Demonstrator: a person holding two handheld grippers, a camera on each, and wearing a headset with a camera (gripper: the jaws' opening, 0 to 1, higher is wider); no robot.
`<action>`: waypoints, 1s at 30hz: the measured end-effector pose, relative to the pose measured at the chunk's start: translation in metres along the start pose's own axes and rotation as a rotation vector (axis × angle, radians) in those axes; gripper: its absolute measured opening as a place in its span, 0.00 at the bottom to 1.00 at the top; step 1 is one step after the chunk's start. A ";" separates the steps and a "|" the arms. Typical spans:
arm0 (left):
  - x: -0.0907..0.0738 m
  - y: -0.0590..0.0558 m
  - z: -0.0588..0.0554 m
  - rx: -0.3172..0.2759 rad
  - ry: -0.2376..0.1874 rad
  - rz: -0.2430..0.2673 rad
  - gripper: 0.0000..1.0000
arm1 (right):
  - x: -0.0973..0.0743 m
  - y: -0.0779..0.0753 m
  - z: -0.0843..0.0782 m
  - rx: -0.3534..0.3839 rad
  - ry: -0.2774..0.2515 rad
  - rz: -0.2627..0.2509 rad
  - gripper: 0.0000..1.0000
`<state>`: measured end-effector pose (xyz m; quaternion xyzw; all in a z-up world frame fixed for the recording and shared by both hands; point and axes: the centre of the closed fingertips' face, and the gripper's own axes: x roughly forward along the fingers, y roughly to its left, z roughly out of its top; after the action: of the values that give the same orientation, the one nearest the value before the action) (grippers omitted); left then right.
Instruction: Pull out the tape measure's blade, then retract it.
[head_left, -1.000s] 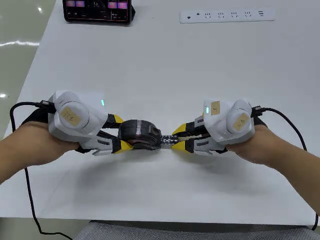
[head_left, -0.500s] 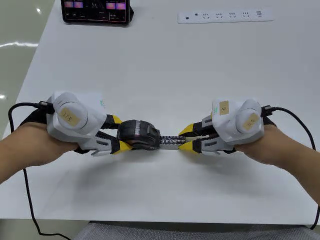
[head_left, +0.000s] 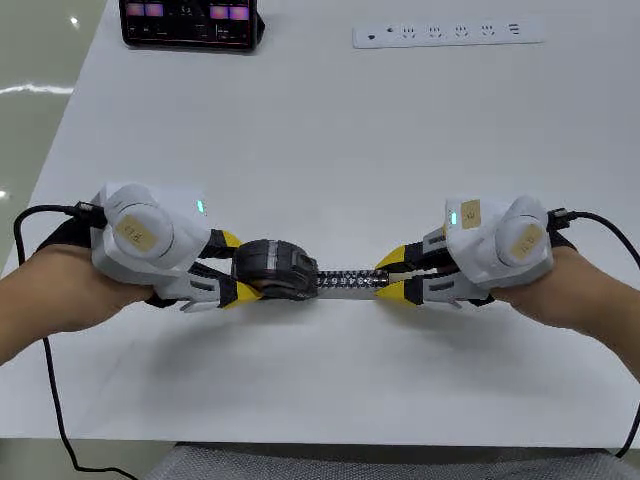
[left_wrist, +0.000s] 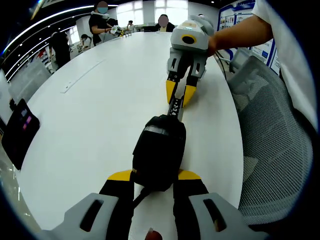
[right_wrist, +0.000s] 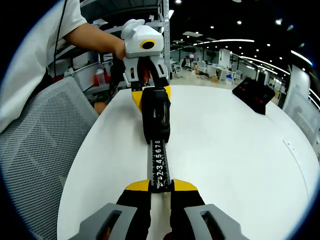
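A black tape measure (head_left: 275, 270) rests on the white table (head_left: 320, 140), and my left gripper (head_left: 238, 270) is shut on its case from the left. The case (left_wrist: 157, 150) sits between the yellow-tipped jaws in the left gripper view. A short length of numbered blade (head_left: 350, 282) runs out of it to the right. My right gripper (head_left: 392, 275) is shut on the blade's end, with the blade (right_wrist: 159, 162) leading from its jaws to the case (right_wrist: 155, 112) in the right gripper view.
A white power strip (head_left: 448, 33) lies at the far edge and a dark device with a lit screen (head_left: 190, 22) stands at the far left. Cables trail from both grippers. A mesh chair (left_wrist: 265, 150) sits at the table's near edge.
My right gripper has moved to the right, away from the case, and more blade has come out. The left gripper and case have stayed put.
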<state>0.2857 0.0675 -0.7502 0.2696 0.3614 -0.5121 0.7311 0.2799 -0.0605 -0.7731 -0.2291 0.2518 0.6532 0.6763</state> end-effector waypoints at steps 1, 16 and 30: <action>0.000 0.000 0.000 0.000 0.000 0.000 0.24 | -0.001 0.000 -0.001 0.001 0.001 -0.001 0.10; 0.000 -0.002 0.001 0.002 0.001 0.002 0.24 | -0.017 0.003 -0.010 -0.002 0.026 -0.012 0.10; 0.000 -0.002 0.001 0.003 0.002 0.002 0.24 | -0.027 -0.001 -0.022 0.001 0.047 -0.023 0.10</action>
<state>0.2839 0.0654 -0.7496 0.2715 0.3613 -0.5118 0.7306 0.2796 -0.0955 -0.7723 -0.2469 0.2656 0.6396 0.6778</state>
